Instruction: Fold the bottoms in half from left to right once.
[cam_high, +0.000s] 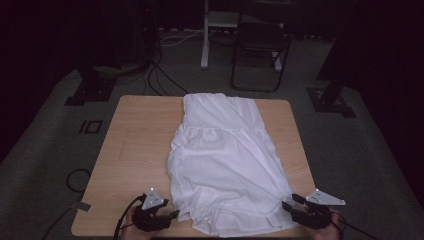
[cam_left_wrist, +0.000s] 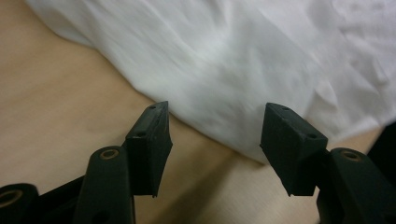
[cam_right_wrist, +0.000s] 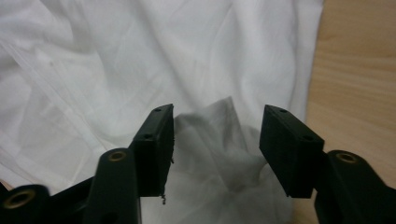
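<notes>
You have the white garment (cam_high: 225, 160) spread lengthwise down the middle of the wooden table (cam_high: 135, 145), its narrow gathered end at the far edge and its wide hem at your side, where the cloth bunches into loose folds and slightly overhangs the near edge. It lies mostly flat, so laying it out looks largely done; no fold has been made in it, and the creased near hem would need smoothing first, by my reading. Your left gripper (cam_high: 172, 215) sits at the near left corner of the hem with its jaws standing apart and nothing between them (in the left gripper view the cloth edge (cam_left_wrist: 243, 84) lies just beyond the tips, bare wood beneath). Your right gripper (cam_high: 290, 202) sits at the near right corner, jaws likewise apart, and in the right gripper view a raised pucker of cloth (cam_right_wrist: 219, 135) stands between them without either pad pressing on it. Beyond the table, a dark folding chair (cam_high: 260, 50) and a white stand (cam_high: 205, 35) sit well back on the grey floor, with cables trailing near them; nothing on the tabletop blocks either hand.
</notes>
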